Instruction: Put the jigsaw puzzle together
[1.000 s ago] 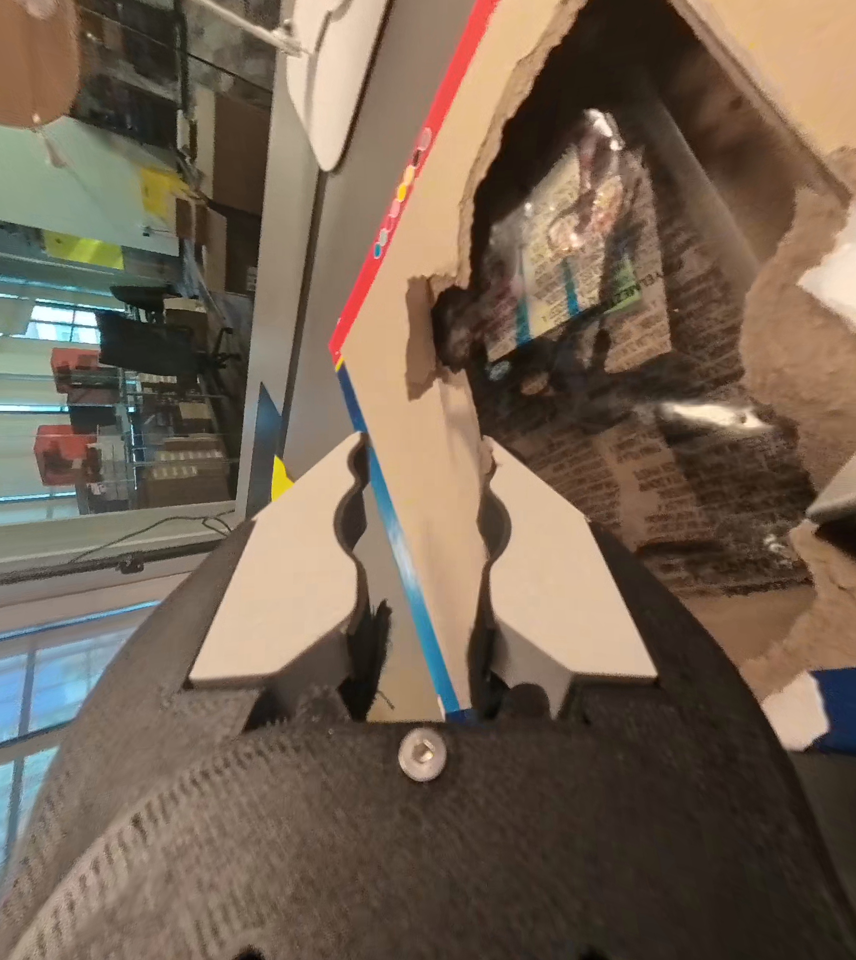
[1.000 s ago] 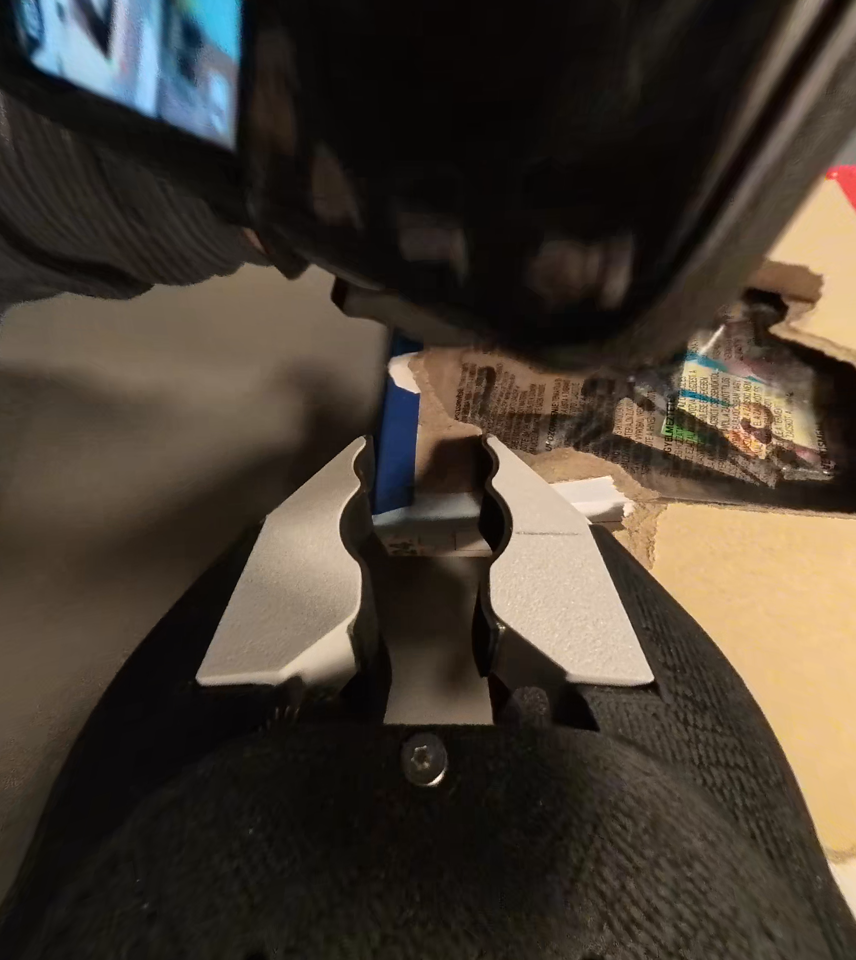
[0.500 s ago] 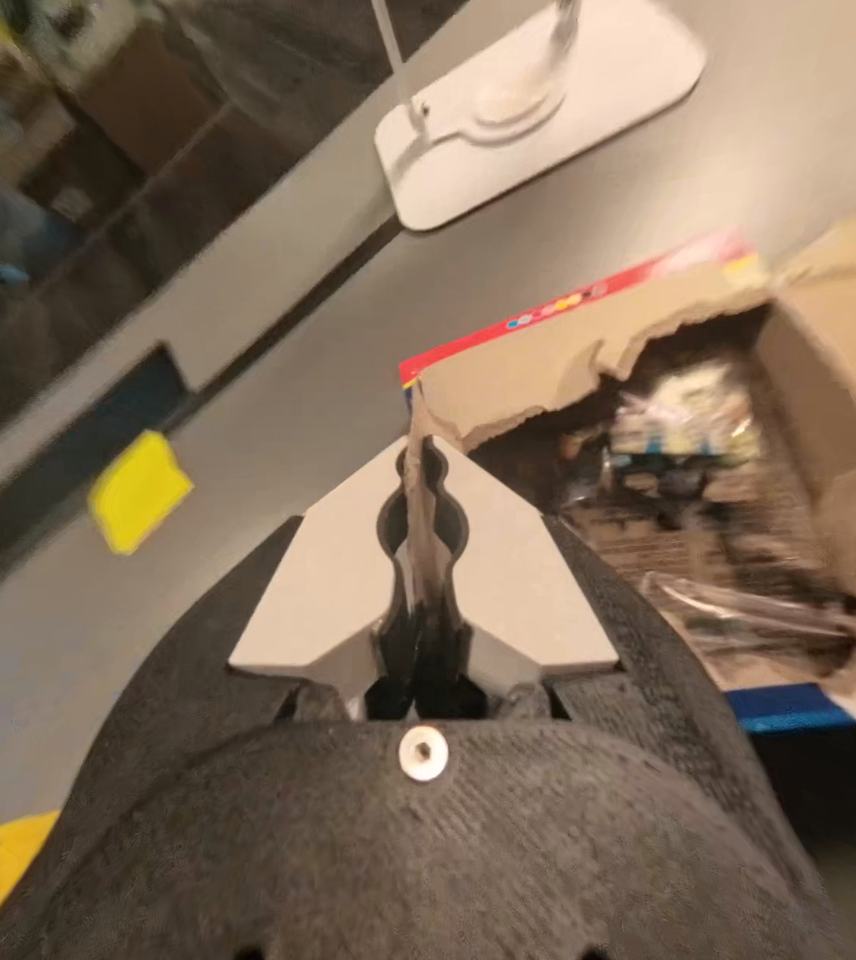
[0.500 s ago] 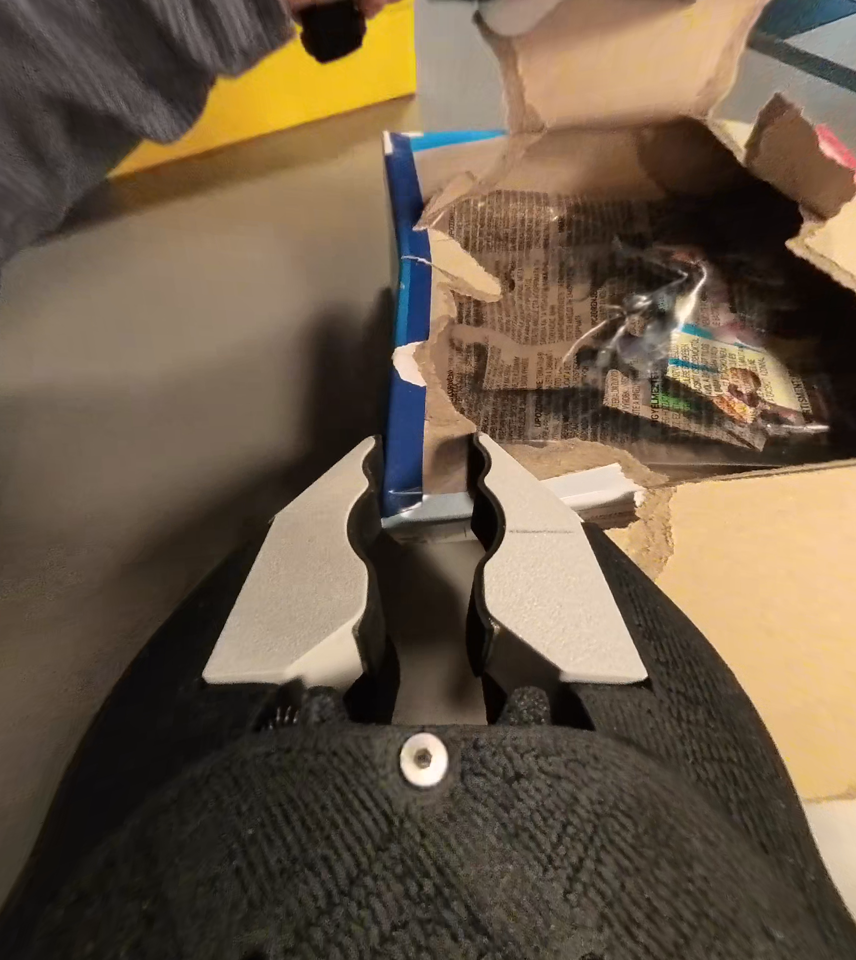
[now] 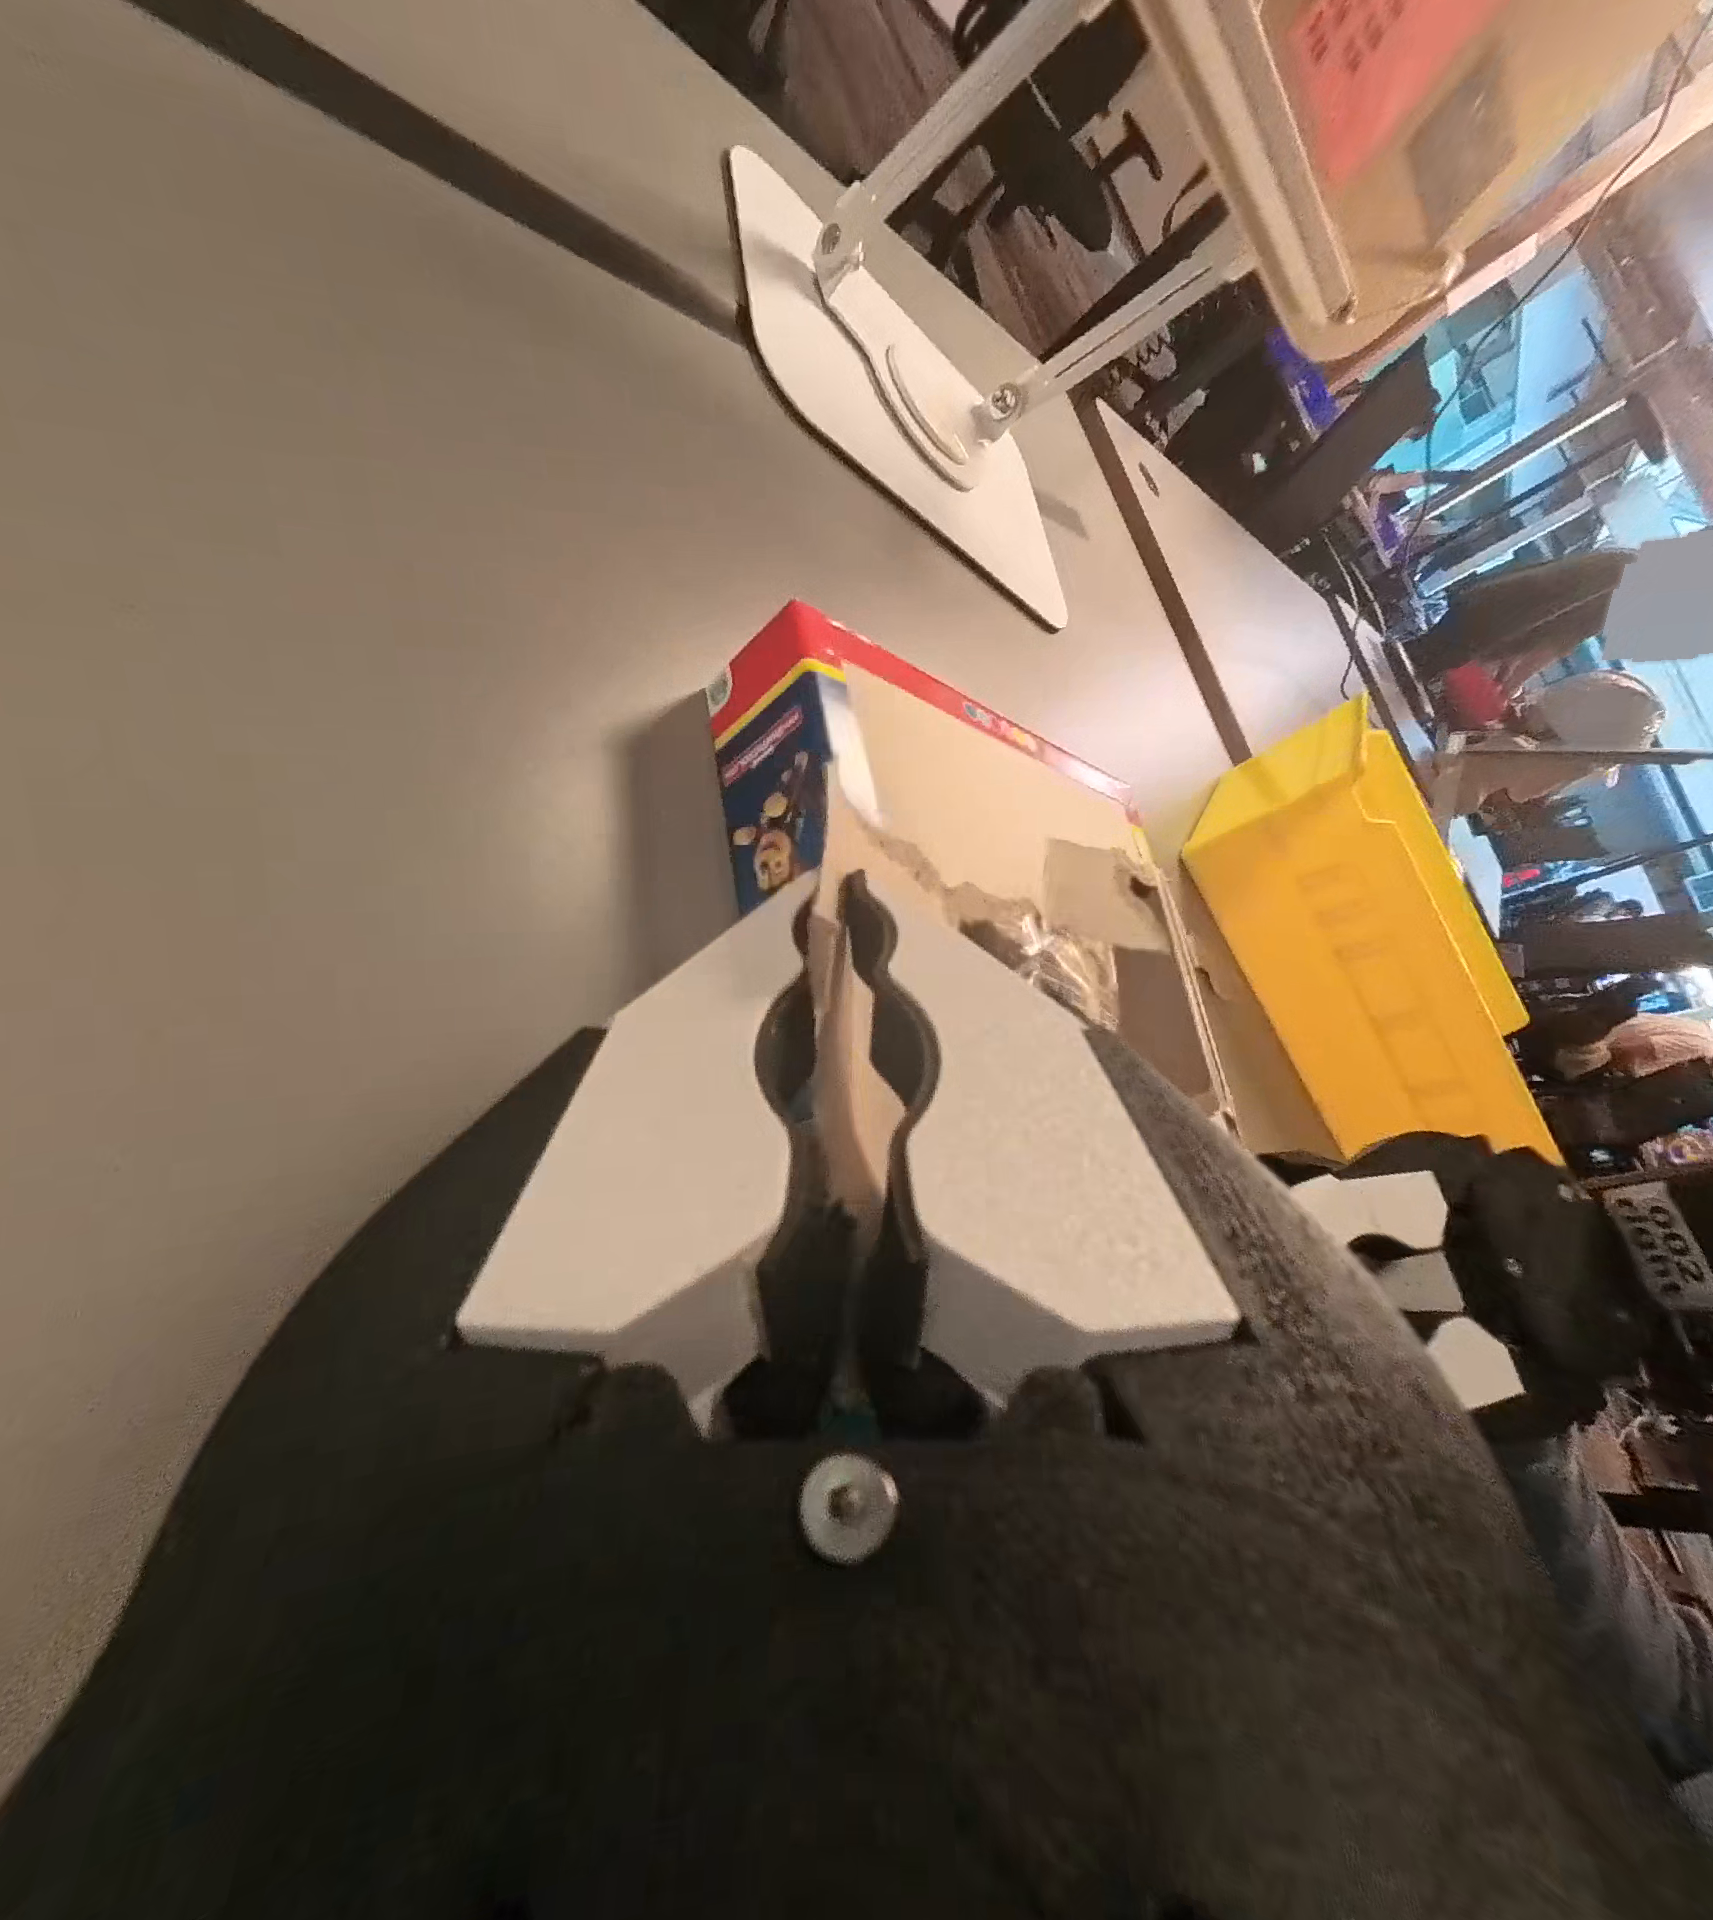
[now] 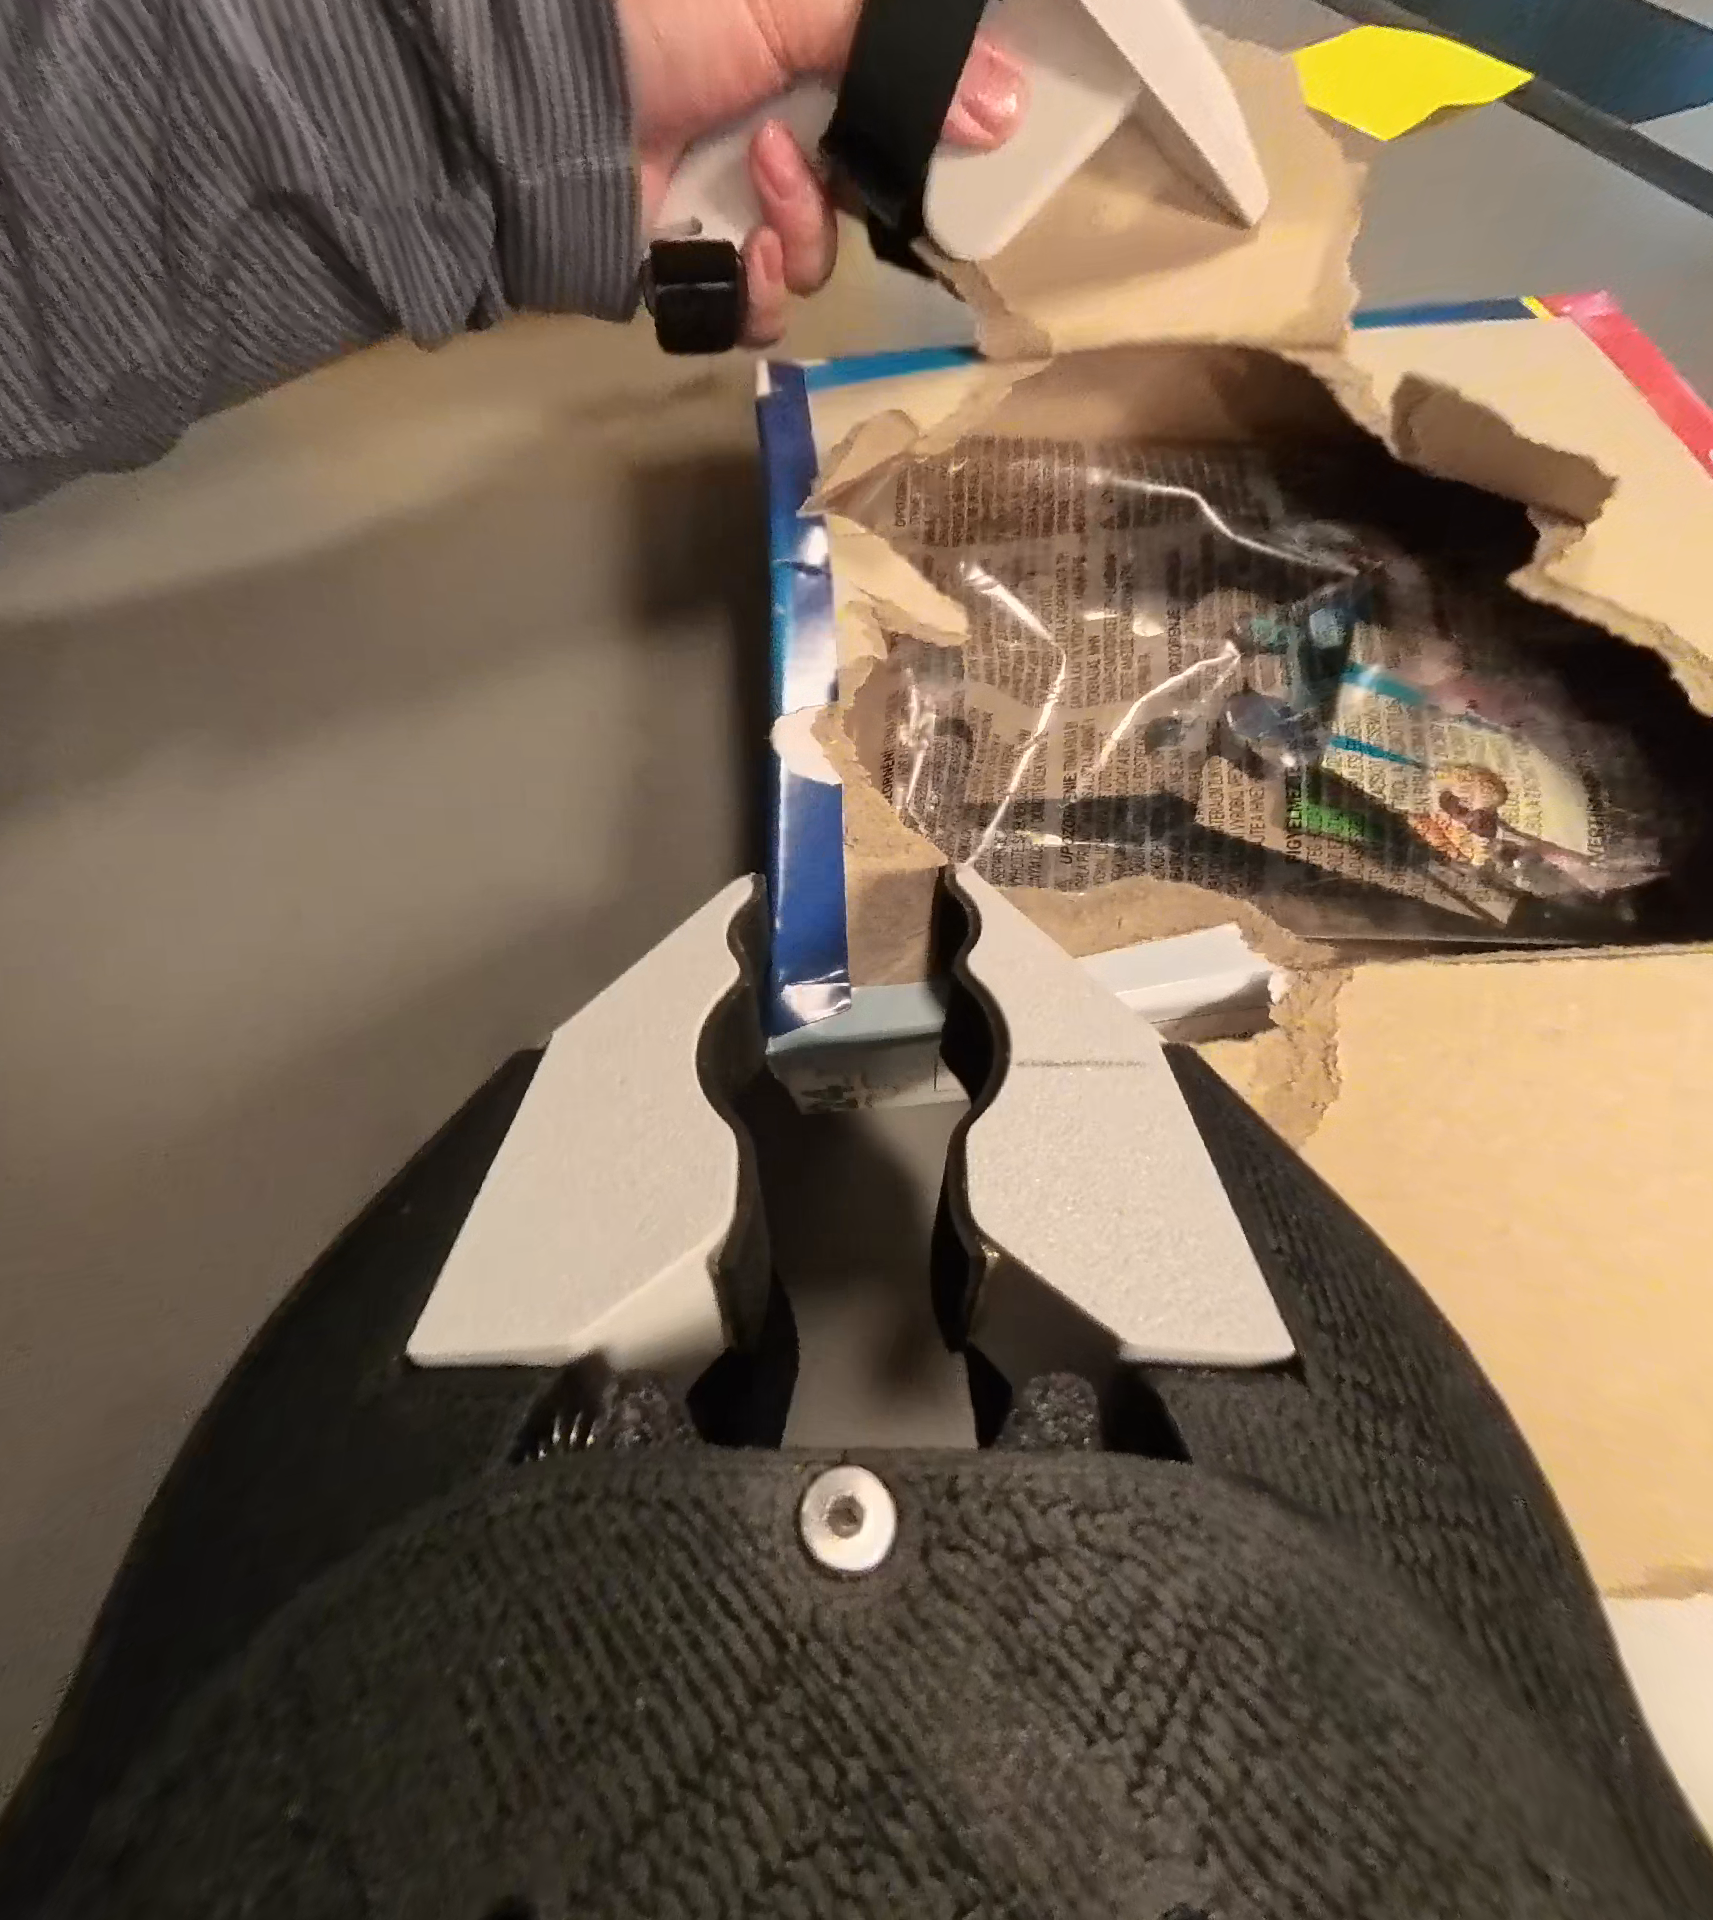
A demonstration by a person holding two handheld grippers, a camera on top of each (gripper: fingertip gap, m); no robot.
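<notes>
— Cardboard first: what is the left gripper (image 5: 836, 904) doing with it?

— Its jaws are pinched tight on a torn flap (image 6: 1143, 260) of brown cardboard. The strip runs between both pads, and in the right wrist view the flap rises from the far edge of the box (image 6: 1454, 1195) up into those pale fingers (image 6: 1091, 135), with a hand (image 6: 758, 125) in a grey sleeve (image 6: 208, 187) behind them.

— And the box itself?

— It lies flat on the grey counter (image 6: 312, 831), its brown top face ripped wide open. Inside sits a clear plastic bag (image 6: 1195, 707) over printed paper. The sides are blue with a red edge.

— What about the right gripper (image 6: 852, 904)?

— Its jaws straddle the near left corner of the box, one finger outside against the blue side wall (image 6: 805, 727), the other inside the torn opening against brown card. Both pads press on that corner.

— Anything else nearby?

— A yellow bin (image 5: 1351, 935) stands just beside the box on its far side in the left wrist view, and a white stand base (image 5: 883, 395) rests on the counter beyond. A yellow sticky note (image 6: 1403, 83) shows past the flap in the right wrist view.
</notes>
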